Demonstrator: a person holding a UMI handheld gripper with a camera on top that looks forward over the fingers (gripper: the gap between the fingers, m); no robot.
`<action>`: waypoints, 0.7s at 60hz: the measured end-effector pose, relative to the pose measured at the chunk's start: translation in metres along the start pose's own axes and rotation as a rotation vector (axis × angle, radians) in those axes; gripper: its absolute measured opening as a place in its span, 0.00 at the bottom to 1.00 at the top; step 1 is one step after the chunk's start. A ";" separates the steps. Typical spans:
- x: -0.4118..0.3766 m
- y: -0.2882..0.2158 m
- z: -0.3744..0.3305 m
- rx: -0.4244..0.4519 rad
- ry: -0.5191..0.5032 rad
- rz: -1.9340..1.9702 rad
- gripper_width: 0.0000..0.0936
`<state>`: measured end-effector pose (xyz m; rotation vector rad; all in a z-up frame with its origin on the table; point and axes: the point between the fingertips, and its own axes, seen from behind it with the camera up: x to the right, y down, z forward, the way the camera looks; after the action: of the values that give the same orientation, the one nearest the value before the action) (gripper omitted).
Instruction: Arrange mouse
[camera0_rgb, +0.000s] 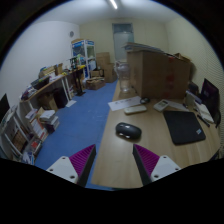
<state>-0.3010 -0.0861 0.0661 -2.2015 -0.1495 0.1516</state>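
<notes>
A black mouse lies on the wooden desk, ahead of my fingers and a little right of the gap's middle. A black mouse mat lies to its right, apart from it. My gripper is open and empty, held above the desk's near part. Its magenta pads show at both sides of a wide gap, with bare desk between them.
A white keyboard lies beyond the mouse. Cardboard boxes stand at the desk's far end. A laptop sits at the right. Blue floor runs along the desk's left edge, with shelves and clutter beyond.
</notes>
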 end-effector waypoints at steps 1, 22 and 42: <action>-0.004 0.001 -0.003 0.001 0.010 0.001 0.81; 0.080 0.002 0.108 0.001 -0.042 -0.125 0.81; 0.071 -0.026 0.162 0.020 -0.027 -0.087 0.82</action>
<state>-0.2591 0.0684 -0.0123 -2.1698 -0.2569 0.1338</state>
